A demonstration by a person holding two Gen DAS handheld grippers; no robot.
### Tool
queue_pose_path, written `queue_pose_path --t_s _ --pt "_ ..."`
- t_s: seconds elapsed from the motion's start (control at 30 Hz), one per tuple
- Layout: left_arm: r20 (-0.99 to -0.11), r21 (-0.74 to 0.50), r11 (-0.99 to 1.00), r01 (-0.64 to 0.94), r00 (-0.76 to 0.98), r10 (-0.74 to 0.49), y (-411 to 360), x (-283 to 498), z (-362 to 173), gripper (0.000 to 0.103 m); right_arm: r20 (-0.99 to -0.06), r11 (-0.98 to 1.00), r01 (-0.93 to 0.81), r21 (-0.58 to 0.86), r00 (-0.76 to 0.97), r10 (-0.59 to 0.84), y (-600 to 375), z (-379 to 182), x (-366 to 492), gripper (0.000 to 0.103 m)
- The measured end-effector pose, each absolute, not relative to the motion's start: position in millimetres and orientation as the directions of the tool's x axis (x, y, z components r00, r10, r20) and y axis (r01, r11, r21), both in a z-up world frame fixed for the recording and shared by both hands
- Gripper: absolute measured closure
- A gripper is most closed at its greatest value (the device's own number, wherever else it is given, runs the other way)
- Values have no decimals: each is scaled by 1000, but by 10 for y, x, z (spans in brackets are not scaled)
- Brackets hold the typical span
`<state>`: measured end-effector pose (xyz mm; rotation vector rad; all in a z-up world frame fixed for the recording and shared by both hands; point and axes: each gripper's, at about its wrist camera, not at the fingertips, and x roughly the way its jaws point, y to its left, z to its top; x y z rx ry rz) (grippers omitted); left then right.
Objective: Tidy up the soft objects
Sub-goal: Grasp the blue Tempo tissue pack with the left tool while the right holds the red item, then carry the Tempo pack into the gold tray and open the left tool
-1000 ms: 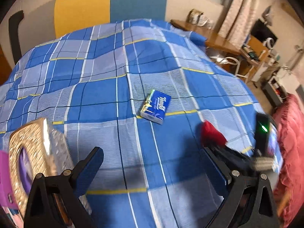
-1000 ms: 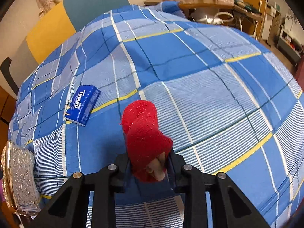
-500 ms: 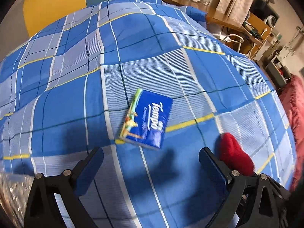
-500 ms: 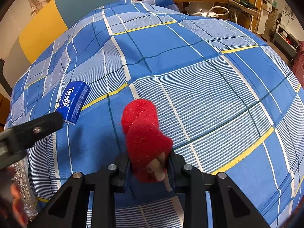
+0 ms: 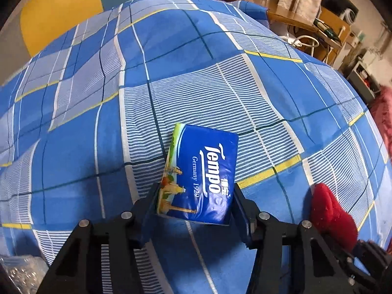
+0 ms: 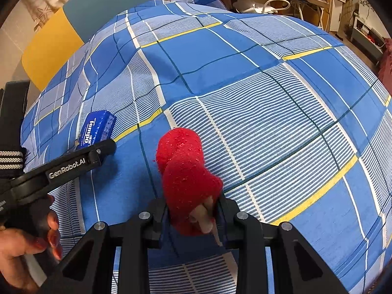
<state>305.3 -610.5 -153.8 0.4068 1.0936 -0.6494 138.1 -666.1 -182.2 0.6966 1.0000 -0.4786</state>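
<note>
Left side first: our hand (image 6: 22, 252) holds the black left gripper (image 5: 194, 208), angled down at the bed. Its fingers (image 5: 149, 210) are closing around the near end of the flat blue plastic tissue pack with white "Tempo" lettering (image 5: 203, 171). The pack sits between the fingers, both pads against its side edges, its far end tilted up off the cover. In the right wrist view the same pack (image 6: 96, 128) lies towards the left edge of the bed, with the left gripper's outer finger (image 6: 103, 149) just beside it.

The bed carries a blue plaid cover with white stripes and yellow lines (image 5: 220, 78). A yellow and teal headboard (image 6: 61, 39) stands at the far edge.

To the right of the pack, near the bed's near edge: the black right gripper (image 6: 193, 218), fingers clamped tight on a fuzzy red sock-like soft item (image 6: 186, 171). The red item stands up from the fingers above the cover, with a pale beige bit (image 6: 203, 215) showing at the pinch. The left wrist view shows the same red item (image 5: 330, 213) well right of the pack.

At the far right, past the bed, is a wooden desk with clutter (image 5: 306, 22).
</note>
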Motion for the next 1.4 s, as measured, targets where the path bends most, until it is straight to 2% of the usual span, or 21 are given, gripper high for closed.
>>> queue_pose_path --t_s 0.3,0.7,1.0,1.4 --pt "-866 -55 801 597 371 -336 -5765 2982 -1131 48 -876 687 648 328 481 -34 -6687 -1810 1377 73" --pt "-755 -72 782 619 479 -448 -5013 2440 -62 48 -877 742 609 282 477 -58 -6610 -1791 1394 73" --pt "-677 -77 778 624 540 -500 -4030 2058 545 48 -875 779 583 232 475 -94 -6552 -1775 1411 73" --pt "-636 -150 850 505 609 -473 -2425 1793 716 48 -875 794 572 204 470 -114 -6530 -1769 1410 73"
